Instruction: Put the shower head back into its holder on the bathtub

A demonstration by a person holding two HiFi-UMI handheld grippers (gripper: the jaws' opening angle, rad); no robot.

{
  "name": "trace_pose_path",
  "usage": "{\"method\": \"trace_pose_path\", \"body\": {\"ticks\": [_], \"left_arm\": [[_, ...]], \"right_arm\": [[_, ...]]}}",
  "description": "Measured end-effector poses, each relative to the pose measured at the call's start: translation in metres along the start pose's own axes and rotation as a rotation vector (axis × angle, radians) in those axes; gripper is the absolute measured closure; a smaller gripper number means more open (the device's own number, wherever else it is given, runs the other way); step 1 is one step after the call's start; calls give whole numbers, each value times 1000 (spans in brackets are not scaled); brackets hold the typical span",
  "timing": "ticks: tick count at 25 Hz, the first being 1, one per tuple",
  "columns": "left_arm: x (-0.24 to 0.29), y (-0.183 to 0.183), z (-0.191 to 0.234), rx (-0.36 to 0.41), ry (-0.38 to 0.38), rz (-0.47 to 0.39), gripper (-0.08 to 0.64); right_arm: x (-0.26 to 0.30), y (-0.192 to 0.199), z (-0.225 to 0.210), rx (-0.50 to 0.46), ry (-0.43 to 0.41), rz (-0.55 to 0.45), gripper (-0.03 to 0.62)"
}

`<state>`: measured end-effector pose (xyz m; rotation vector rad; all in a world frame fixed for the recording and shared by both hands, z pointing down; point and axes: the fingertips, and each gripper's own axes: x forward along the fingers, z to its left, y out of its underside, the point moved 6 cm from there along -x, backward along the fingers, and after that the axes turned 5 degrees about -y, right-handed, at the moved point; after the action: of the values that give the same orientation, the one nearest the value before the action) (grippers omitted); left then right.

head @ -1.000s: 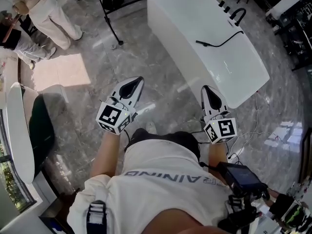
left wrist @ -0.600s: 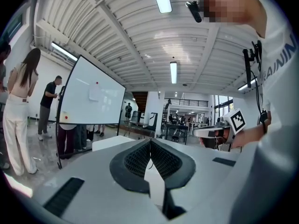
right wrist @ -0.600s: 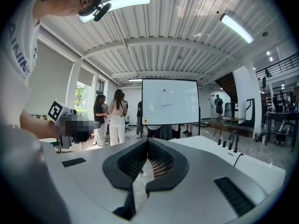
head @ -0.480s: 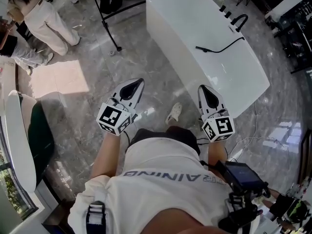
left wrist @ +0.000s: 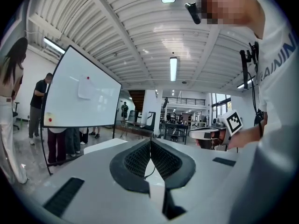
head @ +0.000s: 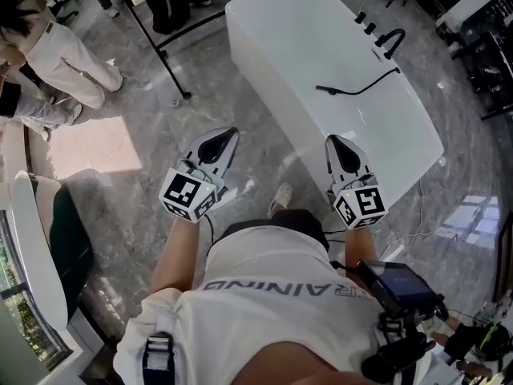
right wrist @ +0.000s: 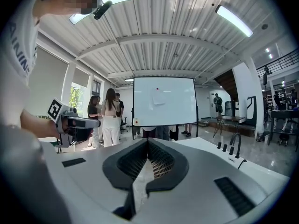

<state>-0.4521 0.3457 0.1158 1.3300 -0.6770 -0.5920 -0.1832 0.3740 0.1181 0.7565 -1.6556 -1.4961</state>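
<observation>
Shower head (head: 330,91) on the bathtub (head: 280,38): probably light, stiff, slick; grasp its slim handle. Both closed, empty: left hand-held gripper (head: 229,132), right hand-held gripper (head: 331,139).

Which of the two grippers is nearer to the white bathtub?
The right gripper: it is beside the bathtub, while the left gripper hangs over the floor.

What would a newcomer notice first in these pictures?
The large white bathtub fills the upper middle of the head view; a black shower head lies on it, near the black tap. Below it, the left hand-held gripper and the right hand-held gripper, both shut and empty, point towards it.
</observation>
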Motion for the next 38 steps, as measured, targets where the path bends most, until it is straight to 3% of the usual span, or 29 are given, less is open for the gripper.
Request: {"method": "trace_pose_path", "body": {"ticks": [10, 19, 30, 38], "left_arm": [[176, -22, -12, -6, 18, 0, 543], [287, -33, -22, 24, 117, 36, 543], [435, -40, 13, 5, 352, 47, 543], [550, -62, 81, 14, 538, 68, 543]], "right_arm": [[27, -2, -168, 20, 25, 4, 581], [33, 10, -254, 75, 110, -12, 581], [69, 7, -328, 92, 327, 15, 581], [143, -13, -378, 93, 510, 62, 581]]}}
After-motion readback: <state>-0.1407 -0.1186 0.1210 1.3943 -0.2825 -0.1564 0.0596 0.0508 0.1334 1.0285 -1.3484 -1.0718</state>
